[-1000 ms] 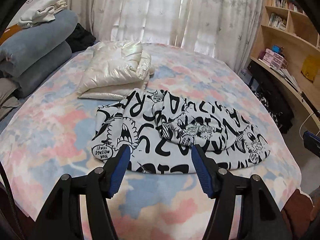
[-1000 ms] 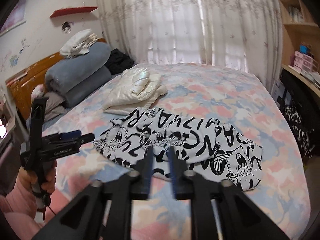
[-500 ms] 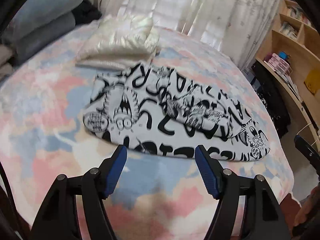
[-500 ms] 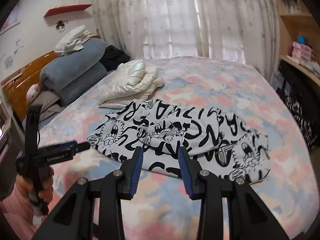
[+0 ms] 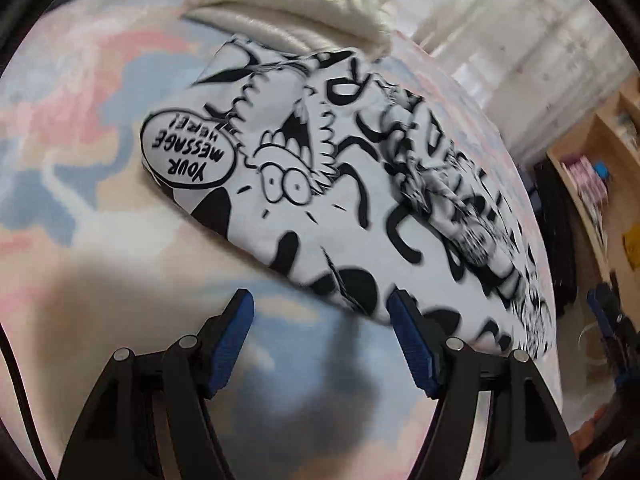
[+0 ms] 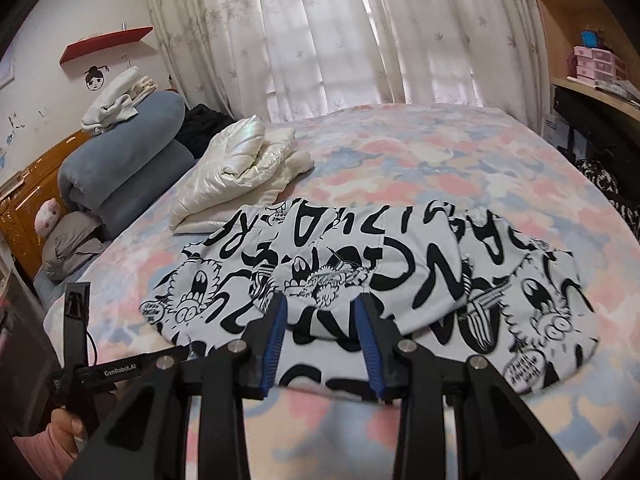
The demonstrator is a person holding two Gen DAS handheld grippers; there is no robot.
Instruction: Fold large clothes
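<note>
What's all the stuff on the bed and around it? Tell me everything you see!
printed garment: one, white with black cartoons, spread flat on the near part of the bed
puffy jacket: one, shiny cream, folded, just behind the printed garment
bedspread: one, pink, blue and white patches, covering the bed
rolled blankets: two, blue-grey, stacked at the headboard
pale clothes: small pile, white, on top of the blankets
headboard: one, orange-brown wood, far left
curtains: sheer white, behind the bed
wall shelf: one, red, upper left
bookshelf: light wood, right
left gripper: black with blue pads, open, above the garment's near edge
right gripper: black with blue pads, open, over the garment
</note>
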